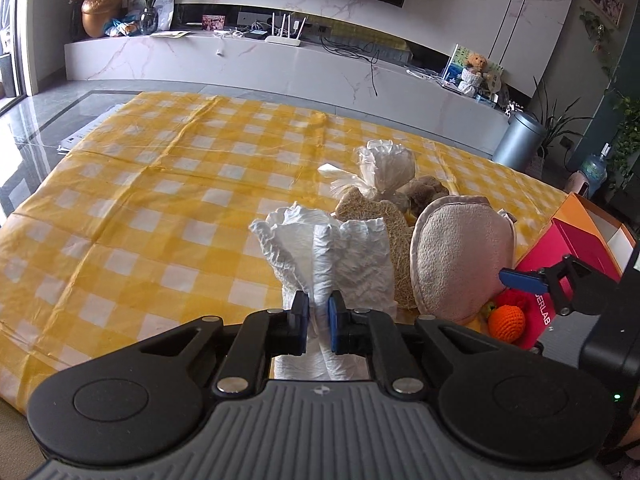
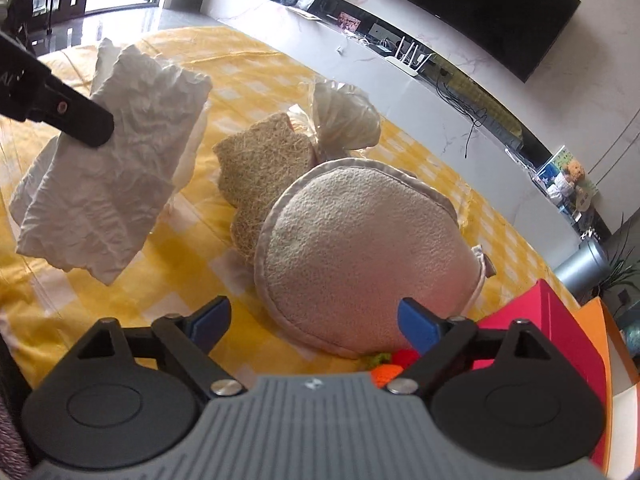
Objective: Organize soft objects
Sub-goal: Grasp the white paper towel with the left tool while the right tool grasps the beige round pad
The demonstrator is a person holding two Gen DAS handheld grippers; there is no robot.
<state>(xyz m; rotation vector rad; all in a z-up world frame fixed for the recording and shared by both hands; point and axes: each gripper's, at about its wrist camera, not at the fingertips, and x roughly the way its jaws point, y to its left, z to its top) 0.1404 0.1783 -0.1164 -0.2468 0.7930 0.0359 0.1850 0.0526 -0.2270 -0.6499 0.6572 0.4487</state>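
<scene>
My left gripper is shut on a white crinkled folded cloth, held upright above the yellow checked tablecloth. The right wrist view shows that cloth hanging at the left, with a left finger clamped on it. My right gripper is open, just in front of a round beige pad and holding nothing. Behind the pad lie a loofah piece and a clear bag. An orange crochet ball lies by the pad.
A pink box with an orange box behind it stands at the cloth's right edge, close to my right gripper's fingertip. A metal bin and a marble TV bench lie beyond the table.
</scene>
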